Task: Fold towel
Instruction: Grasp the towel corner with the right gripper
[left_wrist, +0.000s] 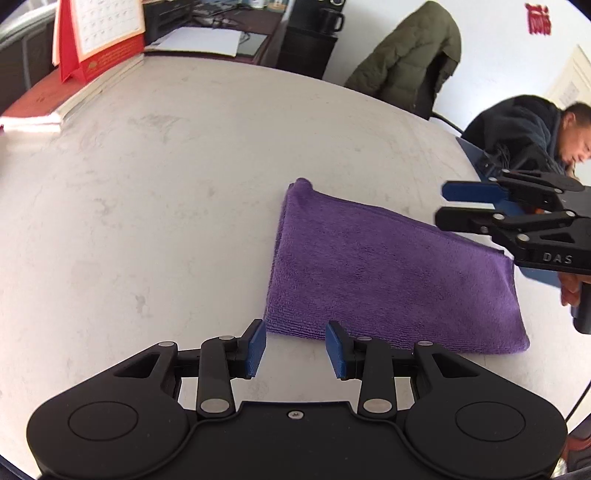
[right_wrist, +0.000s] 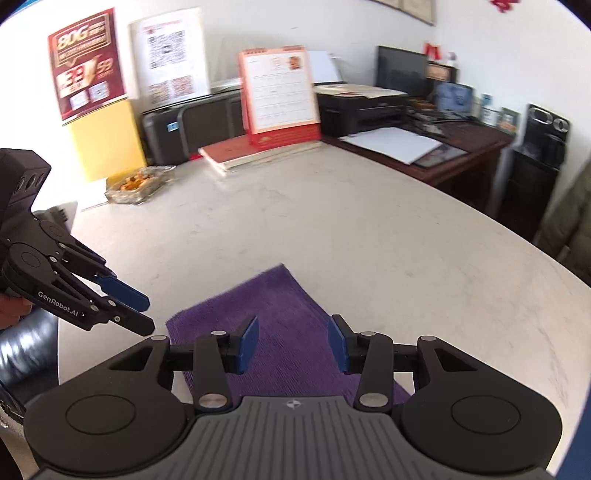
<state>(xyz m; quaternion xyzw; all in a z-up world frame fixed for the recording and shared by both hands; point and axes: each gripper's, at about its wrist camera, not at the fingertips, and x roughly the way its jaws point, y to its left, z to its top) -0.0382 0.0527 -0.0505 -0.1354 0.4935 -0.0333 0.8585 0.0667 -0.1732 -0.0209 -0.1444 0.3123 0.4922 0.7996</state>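
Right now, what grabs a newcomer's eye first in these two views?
The purple towel, folded and lying flat on the pale table, is the one strong colour in the middle of both views. Next come the two black grippers with blue pads: the left gripper by its near edge and the right gripper over it, both open and empty. At the table's far end a red desk calendar stands on a stack of books.

White walls (right_wrist: 480, 44) with posters (right_wrist: 86, 70) surround a pale round worktop (right_wrist: 332, 221). A dark side desk (right_wrist: 461, 136) carries a printer (right_wrist: 362, 107); a green jacket (left_wrist: 410, 62) hangs on a chair.
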